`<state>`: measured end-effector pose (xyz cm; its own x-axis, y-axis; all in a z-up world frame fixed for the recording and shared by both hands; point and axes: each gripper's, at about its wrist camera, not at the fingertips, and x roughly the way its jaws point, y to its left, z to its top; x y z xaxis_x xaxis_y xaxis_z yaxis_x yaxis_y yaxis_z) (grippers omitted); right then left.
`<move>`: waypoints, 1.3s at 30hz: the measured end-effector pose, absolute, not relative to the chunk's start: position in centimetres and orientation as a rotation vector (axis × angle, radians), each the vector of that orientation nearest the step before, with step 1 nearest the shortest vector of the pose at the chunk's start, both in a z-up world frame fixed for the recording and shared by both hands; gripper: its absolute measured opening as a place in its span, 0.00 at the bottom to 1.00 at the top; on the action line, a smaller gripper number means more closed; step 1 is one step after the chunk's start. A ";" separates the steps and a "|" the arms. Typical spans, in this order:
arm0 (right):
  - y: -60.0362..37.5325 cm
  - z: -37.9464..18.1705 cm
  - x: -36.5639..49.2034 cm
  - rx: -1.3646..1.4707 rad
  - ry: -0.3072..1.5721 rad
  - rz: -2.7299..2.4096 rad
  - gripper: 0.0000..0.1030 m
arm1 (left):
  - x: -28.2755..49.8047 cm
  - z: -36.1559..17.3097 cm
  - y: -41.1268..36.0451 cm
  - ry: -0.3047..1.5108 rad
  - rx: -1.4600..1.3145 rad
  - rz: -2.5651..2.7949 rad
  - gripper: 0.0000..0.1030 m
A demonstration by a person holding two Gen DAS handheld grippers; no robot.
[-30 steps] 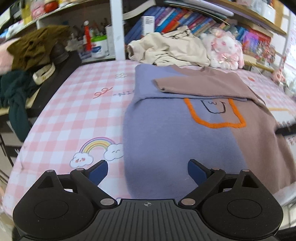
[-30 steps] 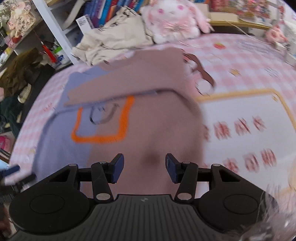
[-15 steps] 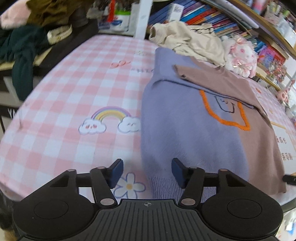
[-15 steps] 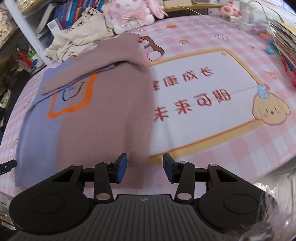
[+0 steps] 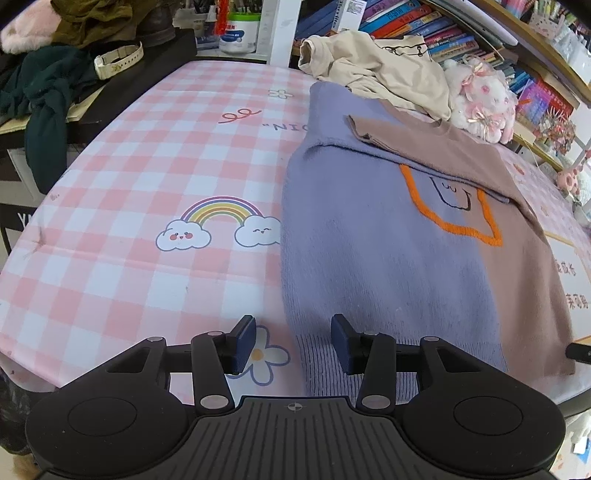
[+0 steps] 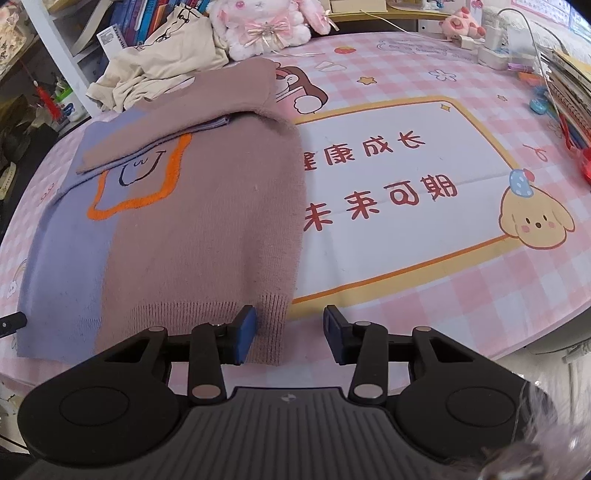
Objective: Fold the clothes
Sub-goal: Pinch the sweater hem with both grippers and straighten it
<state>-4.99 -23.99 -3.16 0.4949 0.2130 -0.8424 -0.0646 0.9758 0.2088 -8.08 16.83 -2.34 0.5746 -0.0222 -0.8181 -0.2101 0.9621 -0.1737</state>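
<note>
- The sweater lies flat on the counter, which has a pink checked cover. One half of the sweater is purple and the other half is brown.
- Both sleeves are folded across the chest, the brown sleeve on top. An orange outline with a small drawn face is partly visible under them.
- The left gripper is at the purple corner of the ribbed hem. Its jaws are apart, one on each side of the sweater's edge, and nothing is pressed between them.
- The right gripper is at the brown corner of the hem. Its jaws are also apart; the corner of the hem lies between them, close to the left finger, but I cannot tell if it touches.
- Behind the sweater lie a beige garment and a white and pink plush rabbit, both near the bookshelf.
- At the far right side of the counter is a yellow puppy picture.
</note>
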 end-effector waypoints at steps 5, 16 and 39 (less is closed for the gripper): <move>-23.7 -3.2 -5.0 0.137 1.040 0.171 0.35 | -8.1 -2.3 16.8 0.956 -0.259 0.119 0.40; -22.2 -2.9 -5.0 0.049 1.026 0.211 0.08 | -8.0 -1.7 15.6 0.939 -0.191 0.088 0.04; -22.6 -2.9 -4.0 0.226 1.076 0.253 0.28 | -7.2 -2.3 16.5 0.974 -0.383 0.020 0.50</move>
